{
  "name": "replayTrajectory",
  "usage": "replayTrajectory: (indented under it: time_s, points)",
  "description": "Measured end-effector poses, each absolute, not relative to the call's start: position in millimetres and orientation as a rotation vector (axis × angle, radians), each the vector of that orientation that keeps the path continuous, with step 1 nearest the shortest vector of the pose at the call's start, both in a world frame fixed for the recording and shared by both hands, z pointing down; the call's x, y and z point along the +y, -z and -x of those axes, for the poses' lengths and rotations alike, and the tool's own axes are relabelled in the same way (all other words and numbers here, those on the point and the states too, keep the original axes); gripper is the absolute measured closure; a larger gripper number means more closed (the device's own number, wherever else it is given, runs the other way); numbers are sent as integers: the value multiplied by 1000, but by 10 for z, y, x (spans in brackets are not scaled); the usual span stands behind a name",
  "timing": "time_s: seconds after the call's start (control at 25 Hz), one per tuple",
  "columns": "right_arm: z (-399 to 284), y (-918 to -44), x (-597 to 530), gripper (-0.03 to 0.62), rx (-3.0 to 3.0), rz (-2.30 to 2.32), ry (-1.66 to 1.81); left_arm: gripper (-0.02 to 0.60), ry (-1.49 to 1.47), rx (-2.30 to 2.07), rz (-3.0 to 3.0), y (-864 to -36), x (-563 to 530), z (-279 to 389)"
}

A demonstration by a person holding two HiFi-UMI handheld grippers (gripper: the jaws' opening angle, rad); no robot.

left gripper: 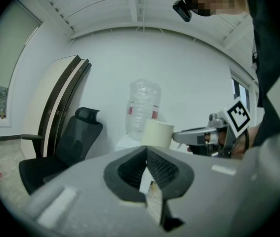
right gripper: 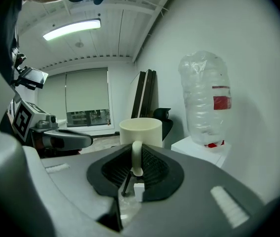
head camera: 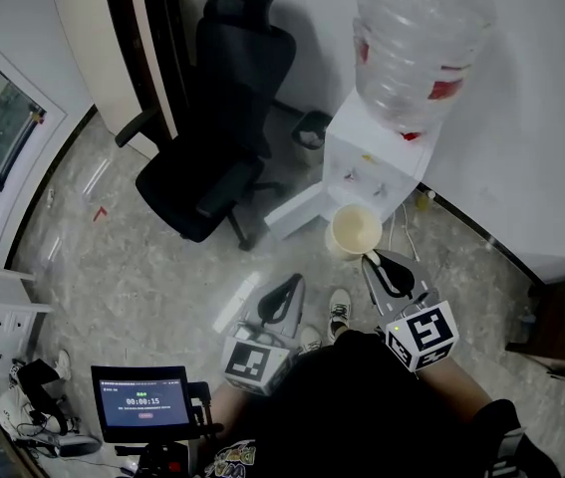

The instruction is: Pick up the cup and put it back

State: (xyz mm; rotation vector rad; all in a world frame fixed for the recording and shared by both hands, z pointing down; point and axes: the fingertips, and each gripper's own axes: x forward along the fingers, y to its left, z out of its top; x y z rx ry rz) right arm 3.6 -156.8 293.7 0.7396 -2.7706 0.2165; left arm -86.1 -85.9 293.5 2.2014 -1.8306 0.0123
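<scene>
A cream cup point(head camera: 355, 229) hangs in the air in front of the white water dispenser point(head camera: 377, 157). My right gripper point(head camera: 374, 258) is shut on the cup's handle. In the right gripper view the handle point(right gripper: 137, 157) sits between the dark pads and the cup point(right gripper: 140, 131) stands upright beyond them. My left gripper point(head camera: 292, 282) is to the left of the cup, shut, with nothing in it. From the left gripper view the cup point(left gripper: 157, 133) and the right gripper point(left gripper: 199, 136) show just past my own jaws.
An empty clear bottle point(head camera: 417, 43) sits on top of the dispenser against the white wall. A black office chair point(head camera: 217, 137) stands to the left on the marbled floor. A small monitor point(head camera: 142, 401) is at the lower left, and the person's shoes point(head camera: 339, 312) are below the cup.
</scene>
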Motion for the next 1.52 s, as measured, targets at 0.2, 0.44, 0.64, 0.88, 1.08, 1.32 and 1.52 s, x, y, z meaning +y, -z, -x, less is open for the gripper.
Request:
replayTrajectory:
  time_s: [0.2, 0.44, 0.64, 0.88, 1.08, 1.32, 1.52]
  points:
    - [31, -2974, -1923, 545, -2818, -650, -206, 577, -35, -1855, -2157, -2906, -1334, 890]
    - [43, -3203, -2233, 545, -2834, -568, -245, 577, -164, -1849, -2242, -2874, -1771, 719]
    - [98, -3271, -2376, 545, -2831, -578, -291, 577, -174, -1841, -2202, -2885, -1926, 868]
    - [271, -3344, -2412, 545, -2805, -664, -312, 577, -182, -1717, -2249, -3003, -2056, 1056]
    - [520, -3524, -2345, 545, -2736, -829, -354, 577, -207, -1539, -2346, -3161, -2021, 1363]
    - [955, -3700, -2128, 545, -2654, -1081, -440, 577, -203, -1324, -2387, -3474, -1886, 1958]
    - [1032, -4048, -1878, 545, -2538, -1231, -481, 577, -267, -1146, -2426, -3817, -1754, 2085]
